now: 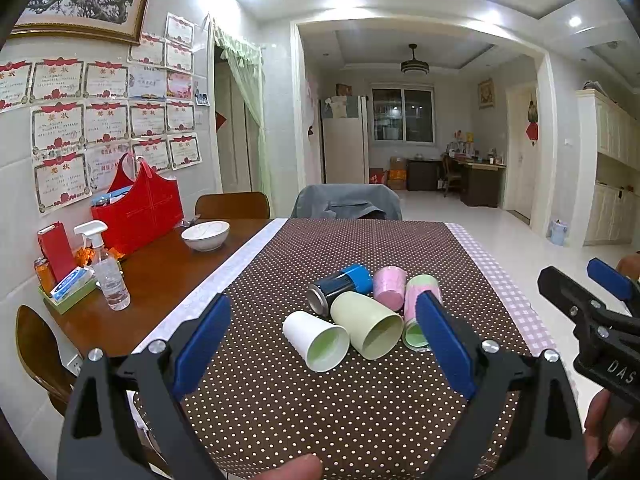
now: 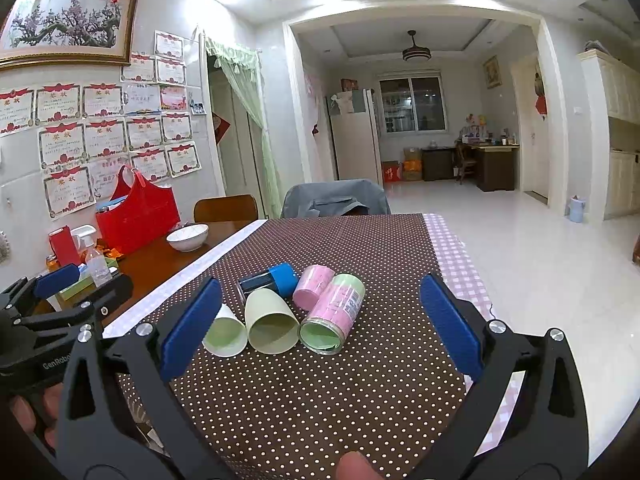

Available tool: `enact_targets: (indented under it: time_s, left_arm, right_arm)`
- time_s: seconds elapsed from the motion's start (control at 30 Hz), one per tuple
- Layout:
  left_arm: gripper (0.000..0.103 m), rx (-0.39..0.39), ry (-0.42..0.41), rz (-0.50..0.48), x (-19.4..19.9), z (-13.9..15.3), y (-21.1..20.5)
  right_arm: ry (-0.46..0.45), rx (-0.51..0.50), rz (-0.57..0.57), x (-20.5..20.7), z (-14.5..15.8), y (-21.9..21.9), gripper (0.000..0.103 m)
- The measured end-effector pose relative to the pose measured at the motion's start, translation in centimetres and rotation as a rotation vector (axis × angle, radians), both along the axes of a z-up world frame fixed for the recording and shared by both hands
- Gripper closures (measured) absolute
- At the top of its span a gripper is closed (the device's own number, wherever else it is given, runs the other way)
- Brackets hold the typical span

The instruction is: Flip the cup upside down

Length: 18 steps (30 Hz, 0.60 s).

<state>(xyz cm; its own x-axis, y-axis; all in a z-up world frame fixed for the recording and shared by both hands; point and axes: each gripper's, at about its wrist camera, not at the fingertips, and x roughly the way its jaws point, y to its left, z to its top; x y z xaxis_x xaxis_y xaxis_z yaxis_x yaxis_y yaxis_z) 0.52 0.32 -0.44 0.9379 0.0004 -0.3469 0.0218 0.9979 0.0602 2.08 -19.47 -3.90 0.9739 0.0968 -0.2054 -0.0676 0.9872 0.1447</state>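
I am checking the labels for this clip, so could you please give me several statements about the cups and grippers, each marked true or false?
1. The white paper cup lies on its side. True.
2. The left gripper is shut on a cup. False: it is open, holding nothing.
3. The pale green plastic cup stands upright. False: it lies on its side.
4. The right gripper is open. True.
5. The dark can with a blue cap lies behind the cups. True.

Red bag (image 1: 138, 208), white bowl (image 1: 205, 235), spray bottle (image 1: 107, 268) — all on the wooden table (image 1: 168, 268).
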Motion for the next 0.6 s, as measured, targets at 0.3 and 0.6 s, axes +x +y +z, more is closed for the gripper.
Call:
enact_targets:
  time_s: [0.3, 0.6]
  left_arm:
    - [0.011, 0.0, 0.006, 0.003, 0.2, -0.2, -0.1]
    - [0.011, -0.001, 0.029, 0.008, 1.1, -0.8, 0.3]
  right_arm:
    - [0.003, -0.011, 0.008, 0.1, 0.1, 0.3, 0.006]
    - [0.024, -0.035, 0.029, 1.5, 0.3, 0.5, 0.006]
